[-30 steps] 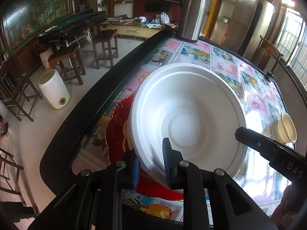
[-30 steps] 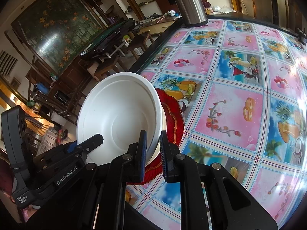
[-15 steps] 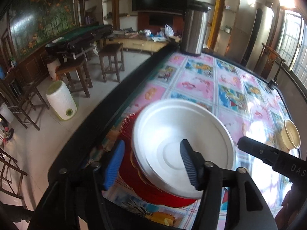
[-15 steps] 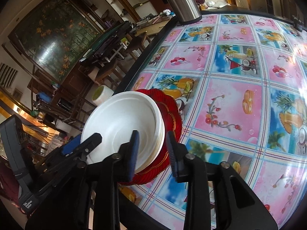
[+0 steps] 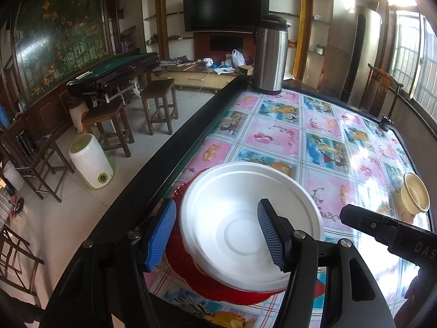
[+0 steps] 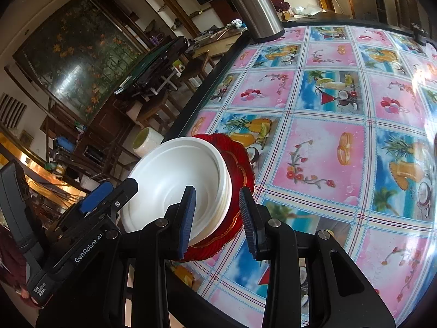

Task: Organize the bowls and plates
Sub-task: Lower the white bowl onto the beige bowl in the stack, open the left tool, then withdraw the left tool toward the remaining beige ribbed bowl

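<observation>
A white foam bowl [image 5: 240, 224] sits on top of a stack of bowls resting on a red plate [image 5: 191, 276] near the table's left edge. It also shows in the right wrist view [image 6: 174, 188], on the red plate [image 6: 240, 164]. My left gripper [image 5: 215, 235] is open and empty, its jaws spread either side of the bowl's near rim, above it. My right gripper [image 6: 218, 218] is open and empty, its jaws astride the stack's right rim without touching. A small cream bowl [image 5: 415, 194] lies on its side at the right.
A steel kettle [image 5: 270, 54] stands at the table's far end, also in the right wrist view [image 6: 254, 2]. The table has a black raised rim [image 5: 164, 169] and a colourful fruit-patterned cloth [image 6: 327, 109]. Stools and a white bin [image 5: 90, 164] stand on the floor left.
Both grippers have let go of the white bowl, opened, and drawn back. The bowl has dropped from a tilted hold to rest flat on the stack.
</observation>
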`<state>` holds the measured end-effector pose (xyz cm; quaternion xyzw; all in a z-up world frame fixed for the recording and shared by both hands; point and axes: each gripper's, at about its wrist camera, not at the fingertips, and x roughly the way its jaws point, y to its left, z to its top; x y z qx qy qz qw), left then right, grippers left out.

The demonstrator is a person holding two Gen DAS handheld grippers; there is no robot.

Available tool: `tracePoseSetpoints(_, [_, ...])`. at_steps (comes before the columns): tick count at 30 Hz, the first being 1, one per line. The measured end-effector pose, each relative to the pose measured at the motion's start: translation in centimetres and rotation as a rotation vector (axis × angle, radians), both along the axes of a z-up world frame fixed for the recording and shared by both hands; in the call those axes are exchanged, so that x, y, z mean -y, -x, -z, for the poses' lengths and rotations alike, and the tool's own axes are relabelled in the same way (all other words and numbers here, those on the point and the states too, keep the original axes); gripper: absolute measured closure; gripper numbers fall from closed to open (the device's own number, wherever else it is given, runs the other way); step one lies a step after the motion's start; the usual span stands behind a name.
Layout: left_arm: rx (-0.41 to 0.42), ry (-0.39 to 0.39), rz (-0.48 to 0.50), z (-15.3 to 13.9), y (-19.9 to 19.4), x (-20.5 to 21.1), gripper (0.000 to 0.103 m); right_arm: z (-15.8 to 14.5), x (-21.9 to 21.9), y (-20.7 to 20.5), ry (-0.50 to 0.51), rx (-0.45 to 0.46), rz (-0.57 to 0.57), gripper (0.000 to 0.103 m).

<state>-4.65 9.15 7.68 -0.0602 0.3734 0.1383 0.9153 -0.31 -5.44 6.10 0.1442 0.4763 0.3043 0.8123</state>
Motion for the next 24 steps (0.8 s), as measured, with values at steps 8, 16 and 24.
tracePoseSetpoints(8, [0.018, -0.014, 0.066, -0.5, -0.8, 3.1, 0.041, -0.2, 3.0, 0.1, -0.010, 0.006, 0.057, 0.070])
tracePoseSetpoints(16, [0.019, -0.027, 0.153, -0.7, -2.1, 7.2, 0.040, -0.3, 7.2, 0.1, -0.020, 0.010, 0.137, 0.070])
tracePoseSetpoints(24, [-0.005, -0.034, 0.235, 0.1, -3.7, 11.3, 0.040, 0.6, 11.7, 0.0, -0.012, -0.007, 0.219, 0.070])
